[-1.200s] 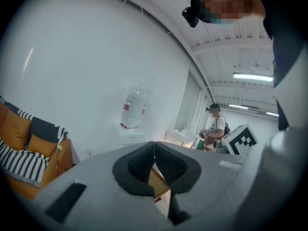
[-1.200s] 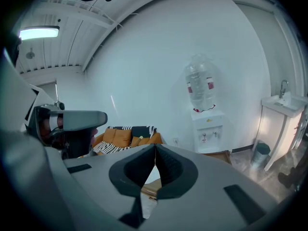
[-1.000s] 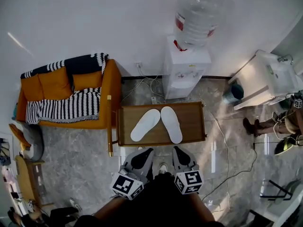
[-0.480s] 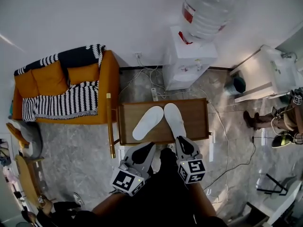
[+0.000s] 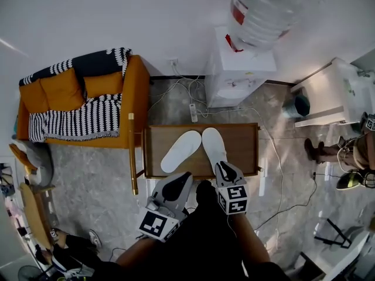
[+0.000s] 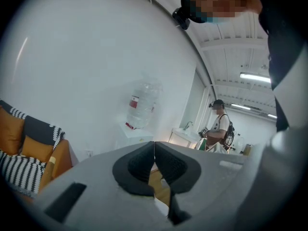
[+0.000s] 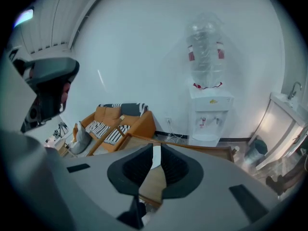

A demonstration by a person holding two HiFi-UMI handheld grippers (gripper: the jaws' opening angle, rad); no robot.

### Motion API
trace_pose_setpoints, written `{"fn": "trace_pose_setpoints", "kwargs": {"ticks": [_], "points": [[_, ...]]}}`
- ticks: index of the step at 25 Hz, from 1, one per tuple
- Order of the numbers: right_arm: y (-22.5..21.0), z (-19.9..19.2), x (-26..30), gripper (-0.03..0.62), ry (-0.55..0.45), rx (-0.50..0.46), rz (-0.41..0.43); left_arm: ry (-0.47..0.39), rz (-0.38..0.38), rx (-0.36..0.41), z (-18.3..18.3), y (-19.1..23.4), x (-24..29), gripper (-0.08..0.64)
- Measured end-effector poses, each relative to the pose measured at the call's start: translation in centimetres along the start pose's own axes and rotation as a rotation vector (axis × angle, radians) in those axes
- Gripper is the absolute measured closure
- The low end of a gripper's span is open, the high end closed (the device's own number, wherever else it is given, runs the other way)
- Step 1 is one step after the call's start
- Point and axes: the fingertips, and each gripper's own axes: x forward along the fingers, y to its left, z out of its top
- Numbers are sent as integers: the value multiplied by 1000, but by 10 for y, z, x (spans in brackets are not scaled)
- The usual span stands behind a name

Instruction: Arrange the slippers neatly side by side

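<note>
Item: white slippers, 2 pcs. left slipper point(image 5: 181, 151) and right slipper point(image 5: 214, 146) on wooden table point(image 5: 243, 145), toes close, heels splayed; not yet parallel. left gripper point(image 5: 186, 175): closed, empty. right gripper point(image 5: 223, 166): jaws slightly apart, prob. empty, at right heel.

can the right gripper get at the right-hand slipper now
Probably yes: the right gripper is at the heel of the right-hand slipper, nothing between them, though its jaws are barely apart.
</note>
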Motion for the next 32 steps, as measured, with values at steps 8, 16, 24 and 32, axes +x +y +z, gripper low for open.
{"fn": "trace_pose_setpoints", "kwargs": {"ticks": [8,16,24,32], "points": [[-34,-56,62,515,185,-60,-22,45,-8,-9,-13,3,19,543],[-57,-96,109,507,303,-93,-30,79,-7,-37,-28,11,26,543],[-77,-118,138,499,380,-59,-55,101,-9,-50,-34,15,31,543],[-82,-134,149,499,433,-57,-56,108,3,-65,-39,24,30,543]]}}
